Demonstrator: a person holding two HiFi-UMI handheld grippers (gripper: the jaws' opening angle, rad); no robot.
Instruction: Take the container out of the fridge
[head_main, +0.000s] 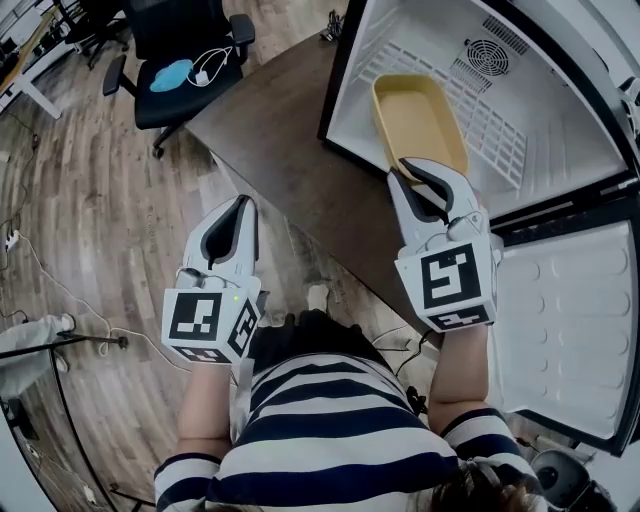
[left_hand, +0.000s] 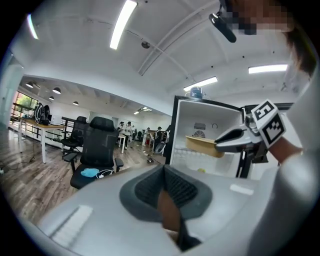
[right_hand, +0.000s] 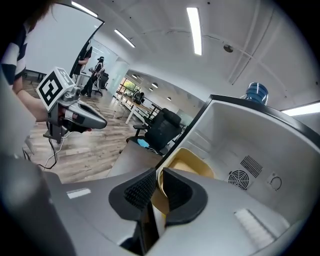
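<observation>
Right tongs (head_main: 412, 172) pinching near rim of shallow yellow rectangular plastic container (head_main: 418, 112), rim wall clamped between pads (right_hand: 175, 187). Rest of container stretches ahead of right tongs into open white fridge (head_main: 560, 140), round fan grille (head_main: 487, 52) beyond its far end. Left tongs (head_main: 243, 205) pressed together, nothing between them, well apart to left of right tongs. Dark brown wooden table (head_main: 270, 150) just ahead of left tongs.

container (head_main: 418, 115) near end hidden under right hand-held gripper (head_main: 426, 173)
</observation>
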